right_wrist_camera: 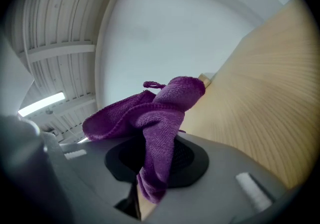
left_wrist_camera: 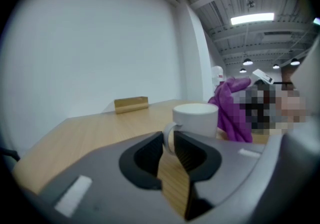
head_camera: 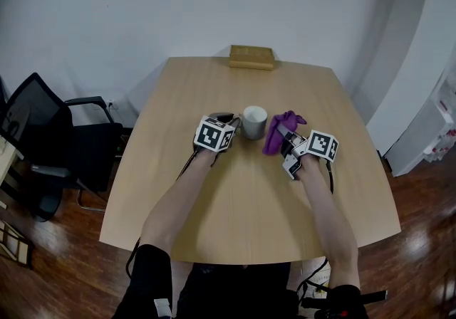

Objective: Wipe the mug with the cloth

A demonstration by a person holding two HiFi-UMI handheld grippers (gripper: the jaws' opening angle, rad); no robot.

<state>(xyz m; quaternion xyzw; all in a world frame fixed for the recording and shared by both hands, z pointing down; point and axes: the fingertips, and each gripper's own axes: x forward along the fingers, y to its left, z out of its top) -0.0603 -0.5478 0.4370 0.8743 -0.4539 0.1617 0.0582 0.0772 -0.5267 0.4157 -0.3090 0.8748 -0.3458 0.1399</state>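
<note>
A white mug (head_camera: 254, 122) stands upright on the wooden table (head_camera: 249, 200), its handle turned toward my left gripper (head_camera: 234, 123). In the left gripper view the mug (left_wrist_camera: 196, 118) is just ahead, and its handle sits between the tips of the left gripper (left_wrist_camera: 169, 144). A gap shows beside the handle, so the jaws stand open around it. My right gripper (head_camera: 285, 138) is right of the mug, shut on a purple cloth (head_camera: 279, 132). In the right gripper view the cloth (right_wrist_camera: 160, 118) bunches up out of the right gripper (right_wrist_camera: 155, 160) and hangs over its jaws.
A tan wooden block (head_camera: 251, 56) lies at the table's far edge, also seen in the left gripper view as the block (left_wrist_camera: 131, 103). A black office chair (head_camera: 43, 139) stands left of the table. White walls close in behind.
</note>
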